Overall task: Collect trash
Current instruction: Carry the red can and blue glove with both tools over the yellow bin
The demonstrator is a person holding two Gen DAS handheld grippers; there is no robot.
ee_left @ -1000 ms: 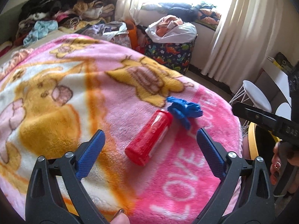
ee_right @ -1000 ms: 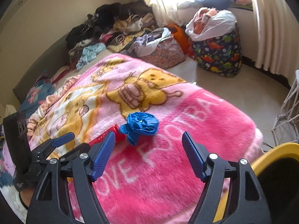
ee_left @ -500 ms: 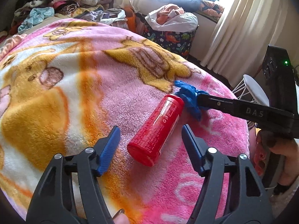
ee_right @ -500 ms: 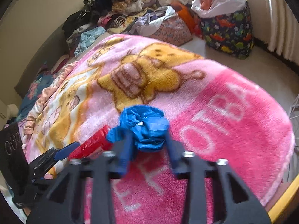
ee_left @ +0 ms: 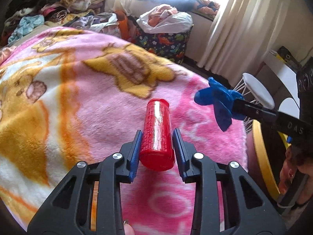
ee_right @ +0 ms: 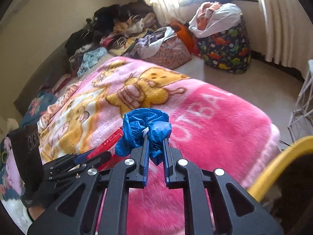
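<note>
A red cylindrical can [ee_left: 157, 135] lies lengthwise between my left gripper's [ee_left: 157, 137] blue pads, which press its sides above the pink blanket [ee_left: 78, 98]. The can also shows in the right wrist view [ee_right: 109, 144], partly hidden. My right gripper [ee_right: 155, 143] is shut on a crumpled blue plastic wad [ee_right: 145, 130] and holds it above the blanket. In the left wrist view the wad [ee_left: 219, 99] hangs at the right gripper's tip, right of the can.
A yellow-rimmed bin [ee_right: 273, 166] stands at the bed's right edge, also in the left wrist view [ee_left: 262, 156]. A dinosaur-print basket [ee_left: 166, 43] with a white bag, a white stool [ee_left: 258, 90], clothes piles [ee_right: 121, 29] and curtains lie beyond.
My left gripper moved in and closed on the red can. My right gripper closed on the blue wad and lifted it off the blanket toward the right.
</note>
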